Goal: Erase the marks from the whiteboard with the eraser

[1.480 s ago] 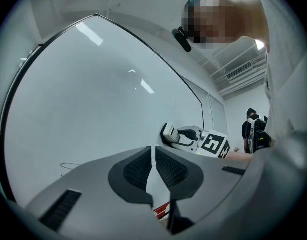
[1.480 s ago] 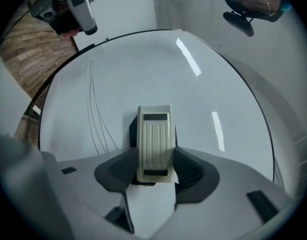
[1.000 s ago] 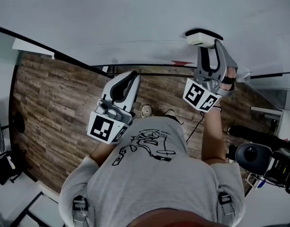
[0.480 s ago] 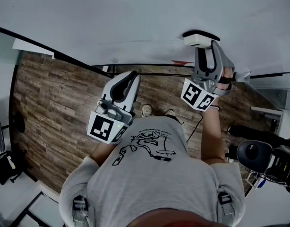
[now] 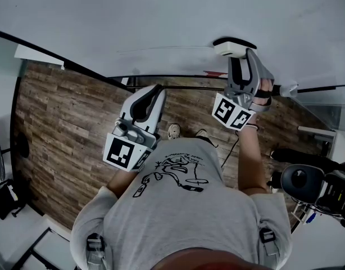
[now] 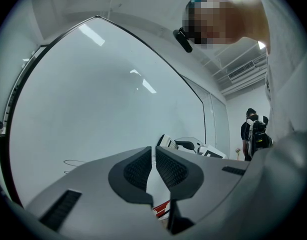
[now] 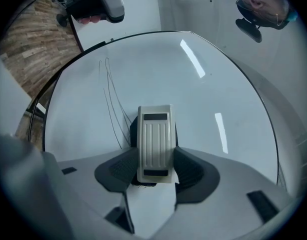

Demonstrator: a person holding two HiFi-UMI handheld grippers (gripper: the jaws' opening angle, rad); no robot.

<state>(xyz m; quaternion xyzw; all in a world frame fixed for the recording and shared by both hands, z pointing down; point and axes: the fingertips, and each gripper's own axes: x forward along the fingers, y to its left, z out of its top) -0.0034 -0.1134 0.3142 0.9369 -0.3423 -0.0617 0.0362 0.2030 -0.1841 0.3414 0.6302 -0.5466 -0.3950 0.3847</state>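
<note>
Not done yet (going by this). Clamping the eraser (image 7: 154,139) in the right gripper (image 7: 153,171) against the whiteboard (image 7: 218,84), thin marks (image 7: 111,104) beside it unwiped. Holding nothing with the near-closed left gripper (image 6: 154,166).

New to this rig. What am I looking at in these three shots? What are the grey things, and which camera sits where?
There is no robot here. A person holds a grey two-jaw gripper in each hand. The wide shot comes from a camera on the person's head, looking down. The other two come from cameras riding on each gripper, looking along its jaws. The right gripper is shut on a white eraser, held at the whiteboard beside thin pen marks. The left gripper is shut and holds nothing.
</note>
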